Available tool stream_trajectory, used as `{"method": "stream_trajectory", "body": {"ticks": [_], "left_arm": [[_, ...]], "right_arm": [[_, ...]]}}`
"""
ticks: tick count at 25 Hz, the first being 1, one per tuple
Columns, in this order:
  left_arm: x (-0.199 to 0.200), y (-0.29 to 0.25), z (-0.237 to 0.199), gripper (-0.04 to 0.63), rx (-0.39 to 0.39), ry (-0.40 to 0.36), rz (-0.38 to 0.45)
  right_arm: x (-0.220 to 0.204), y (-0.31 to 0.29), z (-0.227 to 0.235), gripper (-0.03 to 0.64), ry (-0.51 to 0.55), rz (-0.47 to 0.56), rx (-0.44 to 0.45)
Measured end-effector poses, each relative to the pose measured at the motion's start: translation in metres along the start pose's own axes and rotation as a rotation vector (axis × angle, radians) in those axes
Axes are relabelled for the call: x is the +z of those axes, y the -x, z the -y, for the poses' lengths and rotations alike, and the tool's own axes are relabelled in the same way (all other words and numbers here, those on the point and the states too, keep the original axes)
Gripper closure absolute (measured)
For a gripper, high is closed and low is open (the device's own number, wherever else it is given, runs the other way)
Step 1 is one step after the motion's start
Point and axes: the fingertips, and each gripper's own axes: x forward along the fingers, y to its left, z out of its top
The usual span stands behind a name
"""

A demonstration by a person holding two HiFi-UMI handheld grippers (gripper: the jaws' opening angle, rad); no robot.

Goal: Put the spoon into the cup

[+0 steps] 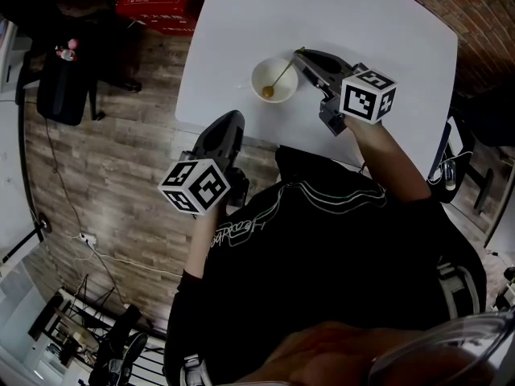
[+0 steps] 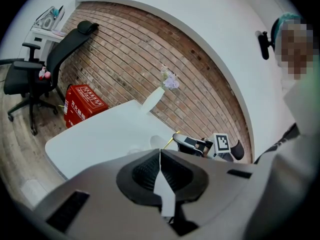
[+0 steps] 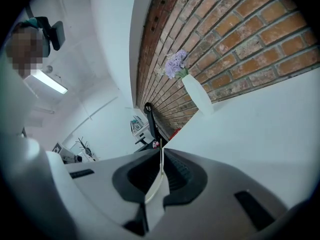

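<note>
One spoon [image 1: 282, 74], bowl end inside the cup [image 1: 256, 77]
Right gripper [image 1: 301, 55] pinches the handle: ease it down to lean on the rim, then release; left gripper [image 1: 231, 117] pressed together, empty.

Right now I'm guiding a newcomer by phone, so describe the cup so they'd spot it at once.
Start at the white table; look near its edge closest to the person. The cup is the round white vessel beside the right hand-held gripper. Unlike the tall white vase with lilac flowers, it has a golden spoon leaning in it.
</note>
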Motion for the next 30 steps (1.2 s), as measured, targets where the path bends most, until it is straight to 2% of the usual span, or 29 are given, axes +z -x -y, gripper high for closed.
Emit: {"method": "stream_trajectory", "body": {"ticks": [6, 9, 12, 15, 24, 30], "left_arm": [[-0.001, 0.011, 0.003, 0.588, -0.007, -0.008, 0.012], [-0.002, 0.018, 0.012, 0.588, -0.017, -0.022, 0.022], [-0.006, 0.026, 0.025, 0.588, -0.033, -0.042, 0.026], [-0.012, 0.037, 0.041, 0.588, -0.053, -0.061, 0.030], [-0.033, 0.075, 0.091, 0.588, -0.106, -0.125, 0.052], [-0.042, 0.099, 0.131, 0.588, -0.165, -0.170, 0.084]], "right_arm": [[0.004, 0.007, 0.000, 0.609, 0.010, 0.023, -0.055], [0.011, 0.023, -0.003, 0.563, -0.007, 0.061, -0.069], [0.018, 0.046, -0.015, 0.555, -0.080, 0.118, -0.036], [0.022, 0.070, -0.035, 0.558, -0.102, 0.177, 0.000], [0.005, 0.131, -0.117, 0.609, -0.002, 0.223, 0.112], [-0.024, 0.162, -0.170, 0.618, 0.093, 0.184, 0.210]]}}
